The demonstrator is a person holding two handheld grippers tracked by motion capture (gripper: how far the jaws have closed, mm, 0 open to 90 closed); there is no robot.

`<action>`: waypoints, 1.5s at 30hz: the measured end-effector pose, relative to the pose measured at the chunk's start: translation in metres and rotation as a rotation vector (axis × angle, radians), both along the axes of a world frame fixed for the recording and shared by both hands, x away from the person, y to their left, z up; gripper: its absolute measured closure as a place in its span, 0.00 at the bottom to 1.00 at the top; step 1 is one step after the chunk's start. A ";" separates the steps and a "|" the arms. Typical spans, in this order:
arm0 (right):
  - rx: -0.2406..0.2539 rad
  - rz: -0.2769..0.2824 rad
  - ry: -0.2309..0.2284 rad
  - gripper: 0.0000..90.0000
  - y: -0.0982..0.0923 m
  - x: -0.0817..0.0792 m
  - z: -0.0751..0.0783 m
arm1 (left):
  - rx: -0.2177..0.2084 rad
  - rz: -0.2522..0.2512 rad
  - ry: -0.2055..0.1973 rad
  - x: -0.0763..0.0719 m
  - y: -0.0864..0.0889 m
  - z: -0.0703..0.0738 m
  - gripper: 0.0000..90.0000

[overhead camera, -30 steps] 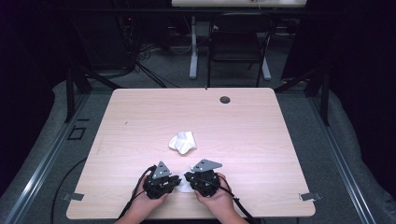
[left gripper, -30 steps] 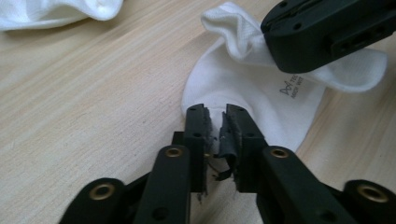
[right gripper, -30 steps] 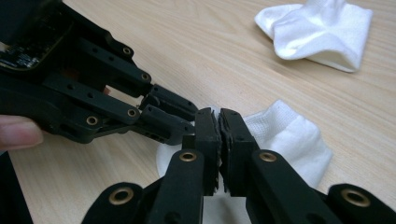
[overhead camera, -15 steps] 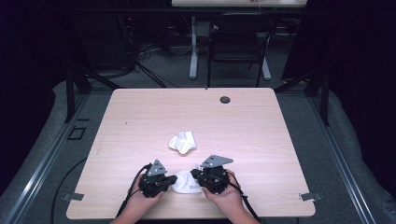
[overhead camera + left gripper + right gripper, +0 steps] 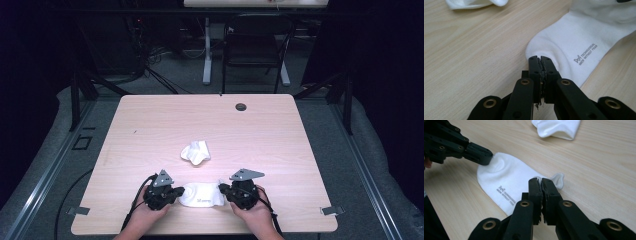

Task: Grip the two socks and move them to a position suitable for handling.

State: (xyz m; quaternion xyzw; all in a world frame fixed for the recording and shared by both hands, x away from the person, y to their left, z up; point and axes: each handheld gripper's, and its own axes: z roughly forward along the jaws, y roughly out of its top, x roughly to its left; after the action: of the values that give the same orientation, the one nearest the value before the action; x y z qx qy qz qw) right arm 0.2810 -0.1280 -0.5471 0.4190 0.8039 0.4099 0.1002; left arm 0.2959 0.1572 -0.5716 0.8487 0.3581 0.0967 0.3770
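While both tongs pinch flat sock (image 5: 200, 194) ends near front bench edge: left tongs (image 5: 172, 192), right tongs (image 5: 223, 190); stretching step; next likely needs fold or pairing.

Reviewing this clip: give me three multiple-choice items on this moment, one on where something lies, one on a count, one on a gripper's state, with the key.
1. Where does the crumpled sock lie relative to the flat sock?
A. Farther from the person, toward the table's middle
B. Under it
C. Off the table

2. How many white socks are on the table?
A. One
B. Two
C. Four

3. What are the jaws of the left gripper doing?
A. Standing wide open above the sock
B. Shut on the flat sock's edge
C. Holding the crumpled sock

Key: 1 A, the high view shows it beyond the flat sock. 2 B, one crumpled and one flat. 3 B, the left gripper view shows the jaws pinched together on the white fabric.
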 end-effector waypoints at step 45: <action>-0.125 0.000 0.070 0.96 -0.004 0.008 -0.027 | 0.030 0.006 0.043 0.004 0.012 -0.003 0.98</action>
State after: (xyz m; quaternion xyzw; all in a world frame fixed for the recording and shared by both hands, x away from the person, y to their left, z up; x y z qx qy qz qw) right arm 0.2885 -0.1324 -0.5739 0.4259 0.8311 0.3440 0.0981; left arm 0.2997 0.1695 -0.5749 0.8550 0.3672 0.0848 0.3562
